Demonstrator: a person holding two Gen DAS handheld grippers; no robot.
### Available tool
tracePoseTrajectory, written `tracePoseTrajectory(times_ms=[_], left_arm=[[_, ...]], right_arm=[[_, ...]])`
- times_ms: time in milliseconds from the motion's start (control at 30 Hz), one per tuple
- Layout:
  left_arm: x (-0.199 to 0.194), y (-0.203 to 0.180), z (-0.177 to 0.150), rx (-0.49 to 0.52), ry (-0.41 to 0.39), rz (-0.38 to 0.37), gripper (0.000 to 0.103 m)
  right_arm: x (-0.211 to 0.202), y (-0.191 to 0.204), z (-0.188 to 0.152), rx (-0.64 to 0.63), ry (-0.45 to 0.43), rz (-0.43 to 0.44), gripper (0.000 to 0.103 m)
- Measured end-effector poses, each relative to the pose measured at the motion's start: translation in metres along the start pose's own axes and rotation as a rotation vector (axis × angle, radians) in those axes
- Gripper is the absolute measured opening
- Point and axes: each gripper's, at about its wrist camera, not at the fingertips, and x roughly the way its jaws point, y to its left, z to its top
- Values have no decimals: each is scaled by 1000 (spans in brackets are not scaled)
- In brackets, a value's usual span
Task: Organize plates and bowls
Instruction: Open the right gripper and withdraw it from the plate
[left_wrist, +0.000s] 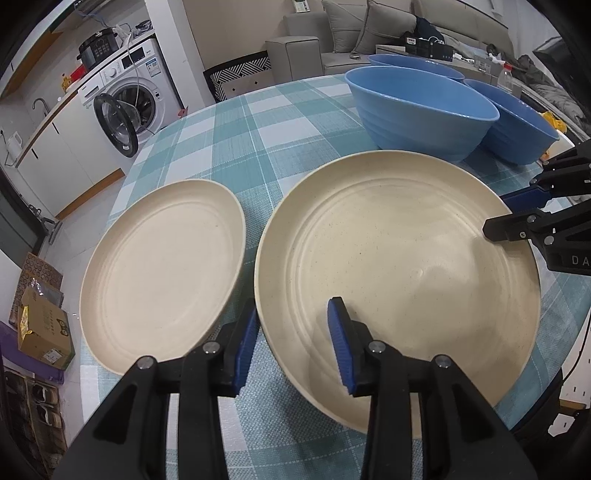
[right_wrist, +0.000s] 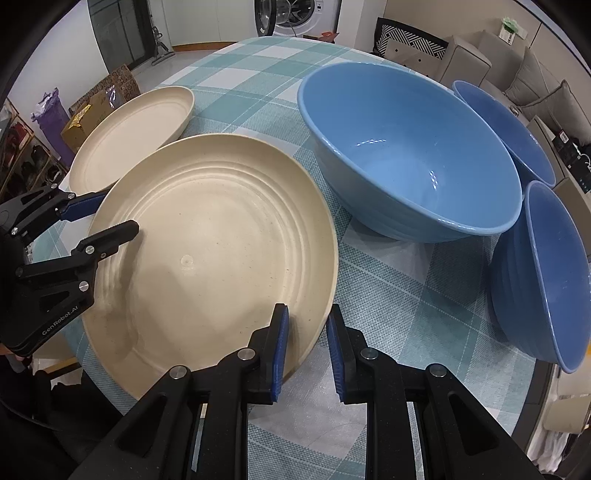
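Two cream plates lay on the checked bench (left_wrist: 229, 147). The small plate (left_wrist: 159, 266) sat at the left, untouched. The left gripper (left_wrist: 293, 325) straddled the near rim of the large plate (left_wrist: 399, 266). Its jaws stood apart, one inside the rim and one outside, and neither was pressing. The right gripper (right_wrist: 307, 321) had its jaws closed on the opposite rim of that plate (whether the plate was lifted off the bench I could not tell). Three blue bowls (left_wrist: 421, 110) stood behind, at the right, one leaning on its side. The plates looked light, stiff and smooth, likely plastic or fibre and not very fragile. The raised rim seemed the only place to pinch, and a one-sided grip could let the plate tilt or slip. The bowls would take hold at the wall just below the lip.
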Motion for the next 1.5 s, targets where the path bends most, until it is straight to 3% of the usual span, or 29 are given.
tracePoseTrajectory(times_ms=[67,267,433,533,733,867,967,1067,1133,1500], left_arm=[[-1,-1,-1,4,1,5,49],[-1,2,-2,-15,6,-21,50],[-1,4,-3,-37,17,-55,57],[-3,5,-4,-43,19,-69,57],[-14,15,-4,-90,-12,-89,58],[-23,28,-4,-146,-29,-98,58],[-30,38,-4,-174,-56,-99,59],[-35,46,-5,-192,-70,-85,70],[-39,49,-6,-200,-94,-65,96],[-56,68,-5,-230,-152,-26,103]], right_arm=[[0,0,0,1,-2,6,24],[0,-1,1,-1,-9,26,28],[-4,1,2,-10,-27,56,49],[-7,3,3,-12,-34,66,55],[-17,6,6,-15,-63,76,84],[-23,11,10,-27,-82,88,87],[-29,14,11,-42,-103,95,100],[-33,20,14,-54,-120,107,101],[-35,22,16,-59,-130,118,102],[-62,25,23,-48,-212,153,102]])
